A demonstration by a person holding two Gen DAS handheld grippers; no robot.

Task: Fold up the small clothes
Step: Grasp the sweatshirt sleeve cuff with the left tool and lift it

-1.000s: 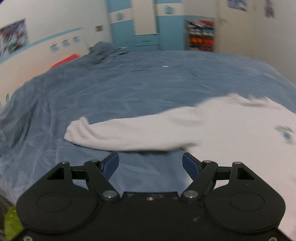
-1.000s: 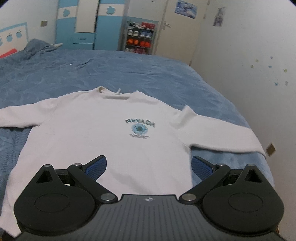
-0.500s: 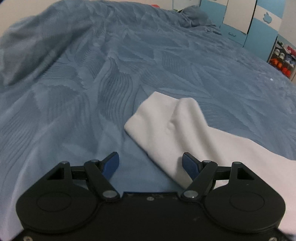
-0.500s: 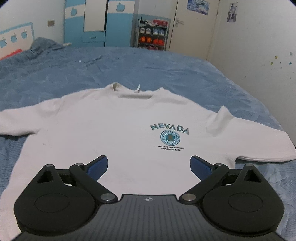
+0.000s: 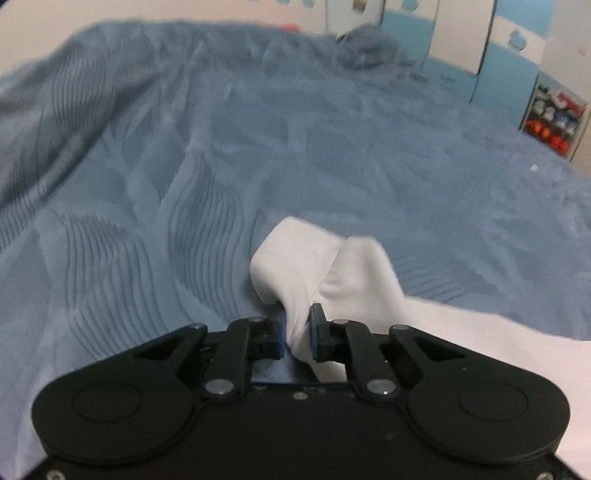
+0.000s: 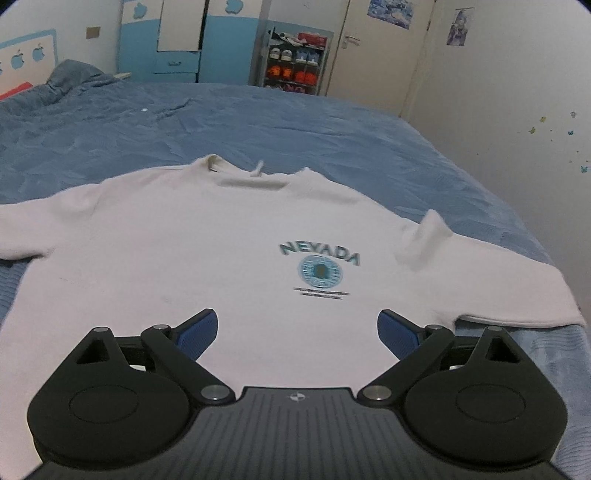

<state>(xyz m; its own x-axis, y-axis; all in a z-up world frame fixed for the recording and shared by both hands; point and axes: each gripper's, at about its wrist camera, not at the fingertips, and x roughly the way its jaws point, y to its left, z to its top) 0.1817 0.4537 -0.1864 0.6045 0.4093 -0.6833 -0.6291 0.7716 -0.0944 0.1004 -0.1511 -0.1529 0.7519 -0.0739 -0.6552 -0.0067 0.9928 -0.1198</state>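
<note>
1. Left gripper (image 5: pixel 298 325) pinches the sleeve cuff (image 5: pixel 295 254) of the white sweatshirt (image 6: pixel 207 258), spread front-up on the blue bedspread (image 5: pixel 332 155).
2. Right gripper (image 6: pixel 297 328) hovers spread over the hem.
3. Step 1, probably: fold the sleeve inward across the chest.

We note a bed under a blue textured bedspread (image 6: pixel 295 122), a blue-and-white wardrobe (image 6: pixel 177 40), a shoe rack (image 6: pixel 295 61), a cream door (image 6: pixel 369 51) and white walls bearing posters (image 6: pixel 391 11).
</note>
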